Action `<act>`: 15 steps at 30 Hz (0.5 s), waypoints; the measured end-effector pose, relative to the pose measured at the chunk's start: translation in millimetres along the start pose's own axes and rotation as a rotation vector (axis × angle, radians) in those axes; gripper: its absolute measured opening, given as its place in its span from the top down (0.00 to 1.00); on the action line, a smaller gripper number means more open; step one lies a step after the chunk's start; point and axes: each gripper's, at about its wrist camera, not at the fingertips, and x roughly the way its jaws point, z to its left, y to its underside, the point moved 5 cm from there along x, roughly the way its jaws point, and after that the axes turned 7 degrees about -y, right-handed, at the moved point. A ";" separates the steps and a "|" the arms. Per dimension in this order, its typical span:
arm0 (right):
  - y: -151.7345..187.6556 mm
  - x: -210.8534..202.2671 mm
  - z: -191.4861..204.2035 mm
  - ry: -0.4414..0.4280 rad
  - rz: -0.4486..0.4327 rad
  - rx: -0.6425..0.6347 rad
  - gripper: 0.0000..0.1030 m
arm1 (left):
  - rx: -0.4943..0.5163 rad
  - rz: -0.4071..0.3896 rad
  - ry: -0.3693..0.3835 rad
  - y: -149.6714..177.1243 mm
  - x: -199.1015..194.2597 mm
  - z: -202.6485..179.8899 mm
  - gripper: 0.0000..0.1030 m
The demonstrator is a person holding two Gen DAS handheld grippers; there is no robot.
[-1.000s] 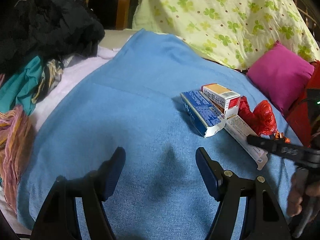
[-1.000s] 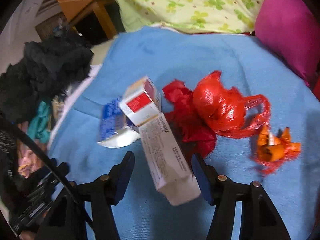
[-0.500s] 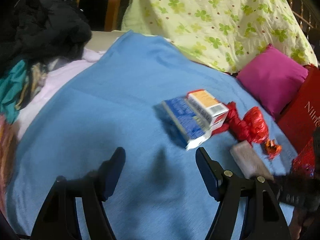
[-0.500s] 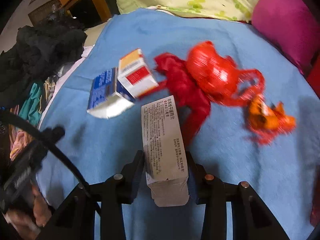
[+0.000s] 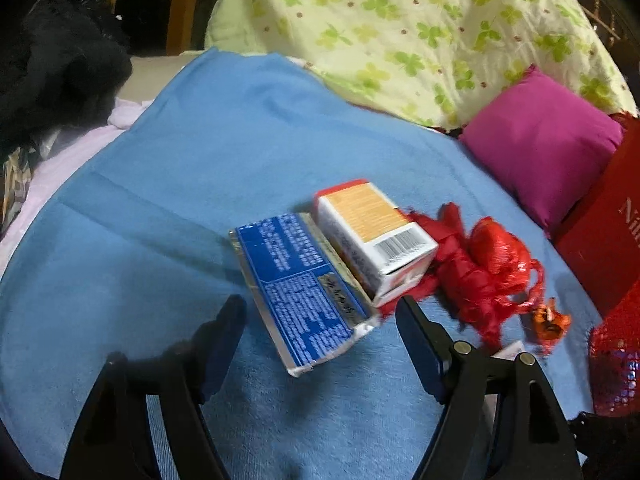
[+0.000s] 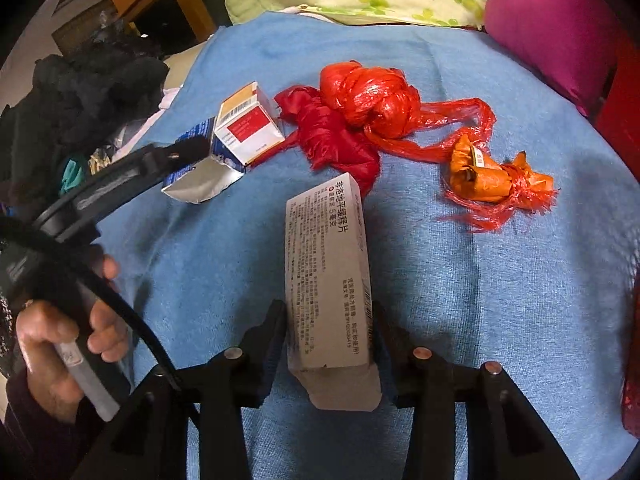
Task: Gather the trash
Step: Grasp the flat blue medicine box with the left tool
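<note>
Left wrist view looks down over a blue blanket (image 5: 208, 208) spread on a bed, with black clothing (image 5: 52, 64) heaped at the far left. The left gripper (image 5: 320, 320) has its jaws well apart and opening; the near end of a blue box (image 5: 300, 288) lies between the fingertips, but neither pad presses on it. Its near end flap is open, showing a silver lining; what is inside cannot be made out. Against the blue box's right side leans a white and orange box (image 5: 372, 236) with a barcode, closed as far as can be seen. Just right of that lies a crumpled red plastic bag (image 5: 484, 276), knotted into a lump, and past it a small orange wrapper (image 5: 550, 320). A magenta pillow (image 5: 540, 140) and a green-patterned quilt (image 5: 400, 28) sit behind, with a red carton (image 5: 600, 236) at the right edge.

From the right wrist, a hand (image 6: 68, 336) at the left holds the other tool's handle. The right gripper (image 6: 330, 328) clamps a long white box (image 6: 326, 276) printed with black text between both pads, though its jaws are easing open slightly; the box points away over the blanket and its near flap hangs open. Beyond it lie the two boxes, the red bag and, to the right, the orange wrapper tied with red strands.
</note>
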 end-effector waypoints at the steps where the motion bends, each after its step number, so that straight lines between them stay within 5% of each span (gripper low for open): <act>1: 0.1 0.4 -0.4 0.003 0.003 0.000 0.55 | -0.016 0.008 0.001 -1.0 2.8 3.0 0.25; 6: -2.6 5.9 3.4 0.017 0.005 -0.011 0.54 | -0.085 0.065 -0.018 2.4 12.7 24.5 0.26; 9: -4.8 9.0 5.4 0.015 0.004 -0.010 0.54 | -0.102 0.104 -0.026 4.7 11.7 35.7 0.40; 15: -5.0 6.5 3.2 -0.001 0.006 0.016 0.54 | -0.112 0.117 -0.001 5.1 2.4 42.5 0.39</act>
